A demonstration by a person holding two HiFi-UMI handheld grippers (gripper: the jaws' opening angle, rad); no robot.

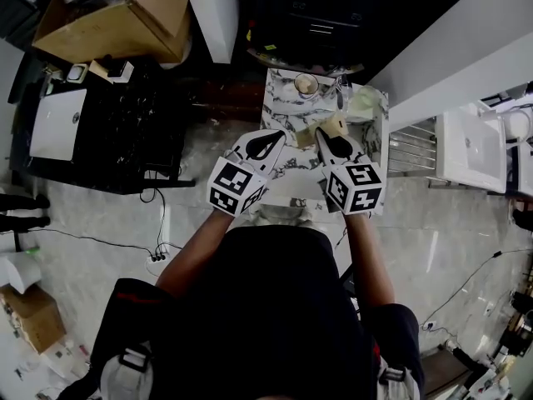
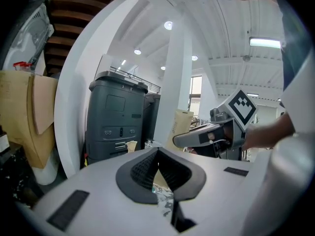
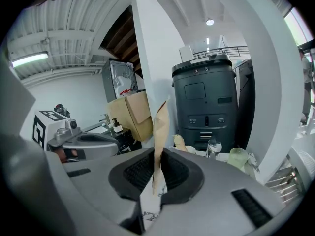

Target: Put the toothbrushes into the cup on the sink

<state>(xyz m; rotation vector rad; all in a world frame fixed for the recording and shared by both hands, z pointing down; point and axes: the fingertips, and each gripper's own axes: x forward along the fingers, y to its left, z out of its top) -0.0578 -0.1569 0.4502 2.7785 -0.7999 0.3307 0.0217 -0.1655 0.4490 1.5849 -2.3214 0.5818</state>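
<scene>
Right gripper [image 3: 158,156] jaws clamped on upright tan paper sleeve [image 3: 161,127]. Left gripper [image 2: 158,154] closed, empty. Cup [image 1: 306,84] on marble counter [image 1: 285,117] beyond both, well apart from sleeve; pale green tumbler [image 3: 238,157] near. Dark grey cabinet [image 3: 206,102] behind

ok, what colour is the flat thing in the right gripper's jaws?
Tan, like kraft paper; flat piece clamped in the right gripper. Clearest in right gripper view.

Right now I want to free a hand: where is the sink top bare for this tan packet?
Bare marble on the left, between the white cup and the left hand-held gripper. Crowded far right: glass, green cup.
</scene>
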